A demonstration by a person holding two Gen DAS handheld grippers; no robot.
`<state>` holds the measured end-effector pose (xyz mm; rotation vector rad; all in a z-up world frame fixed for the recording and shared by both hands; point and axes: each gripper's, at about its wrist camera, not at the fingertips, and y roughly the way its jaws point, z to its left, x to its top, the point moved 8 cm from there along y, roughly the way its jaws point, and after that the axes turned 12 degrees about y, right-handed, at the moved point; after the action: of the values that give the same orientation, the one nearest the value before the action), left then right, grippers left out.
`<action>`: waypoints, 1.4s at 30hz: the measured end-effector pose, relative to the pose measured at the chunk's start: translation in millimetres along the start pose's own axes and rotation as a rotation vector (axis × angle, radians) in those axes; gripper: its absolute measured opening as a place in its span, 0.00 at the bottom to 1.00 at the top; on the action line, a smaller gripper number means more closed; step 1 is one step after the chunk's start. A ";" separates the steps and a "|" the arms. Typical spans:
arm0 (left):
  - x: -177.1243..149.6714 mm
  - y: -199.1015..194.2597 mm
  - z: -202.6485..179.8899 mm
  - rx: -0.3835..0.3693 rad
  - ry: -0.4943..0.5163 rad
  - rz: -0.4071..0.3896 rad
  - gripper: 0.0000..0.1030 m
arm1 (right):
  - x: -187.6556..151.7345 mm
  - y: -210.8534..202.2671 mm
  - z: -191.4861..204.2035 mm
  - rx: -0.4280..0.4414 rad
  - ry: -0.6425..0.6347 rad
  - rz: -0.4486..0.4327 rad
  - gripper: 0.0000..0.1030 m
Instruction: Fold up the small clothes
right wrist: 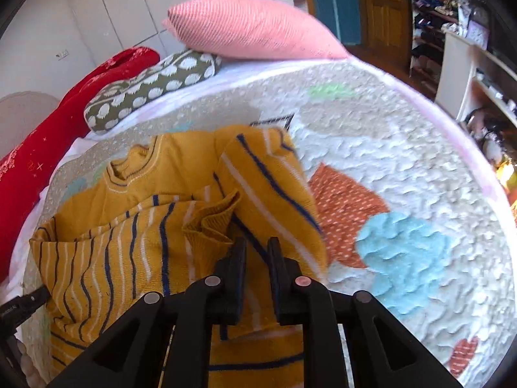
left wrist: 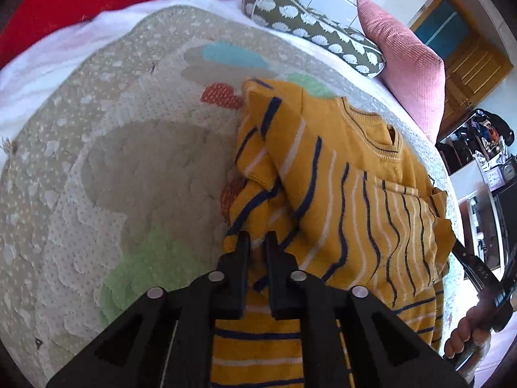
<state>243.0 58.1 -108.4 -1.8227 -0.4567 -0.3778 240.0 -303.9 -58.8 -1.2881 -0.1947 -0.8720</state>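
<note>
A small mustard sweater [left wrist: 339,177] with navy and white stripes lies crumpled on a quilted play mat [left wrist: 129,161]. My left gripper [left wrist: 257,242] is shut on the sweater's left edge, with cloth pinched between its fingers. In the right wrist view the sweater [right wrist: 129,242] has one sleeve folded across its body, the ribbed cuff bunched in the middle. My right gripper [right wrist: 257,252] hovers over that sleeve with a narrow gap between its fingers, and the cloth lies under them, not pinched. A person's hand [left wrist: 465,333] shows at the right edge.
The mat [right wrist: 387,161] covers a bed. A pink pillow [right wrist: 252,29], an olive cushion with white spots [right wrist: 155,87] and a red cloth [right wrist: 48,148] lie along the far side. Shelves with clutter [right wrist: 468,64] and a wooden door stand beyond the bed.
</note>
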 end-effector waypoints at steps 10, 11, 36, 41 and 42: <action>-22.8 -9.8 15.1 -0.119 -0.130 -0.106 0.07 | -48.2 -37.8 210.8 0.441 -0.447 0.232 0.33; -23.7 -10.5 16.0 -0.130 -0.141 -0.107 0.07 | -55.8 -31.1 233.7 0.440 -0.511 0.237 0.34; -37.4 -17.9 22.8 -0.160 -0.161 -0.108 0.10 | -31.9 94.9 313.4 0.017 -0.713 0.143 0.00; -39.0 -18.8 22.9 -0.149 -0.163 -0.108 0.10 | -16.4 58.8 209.5 0.121 -0.486 0.240 0.01; -39.6 -19.1 22.5 -0.141 -0.159 -0.108 0.10 | -13.9 55.6 179.6 0.112 -0.446 0.251 0.01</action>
<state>199.7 79.9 -117.8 -1.9784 -0.6543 -0.3473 326.7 -136.7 -52.7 -1.3543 -0.4173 -0.3473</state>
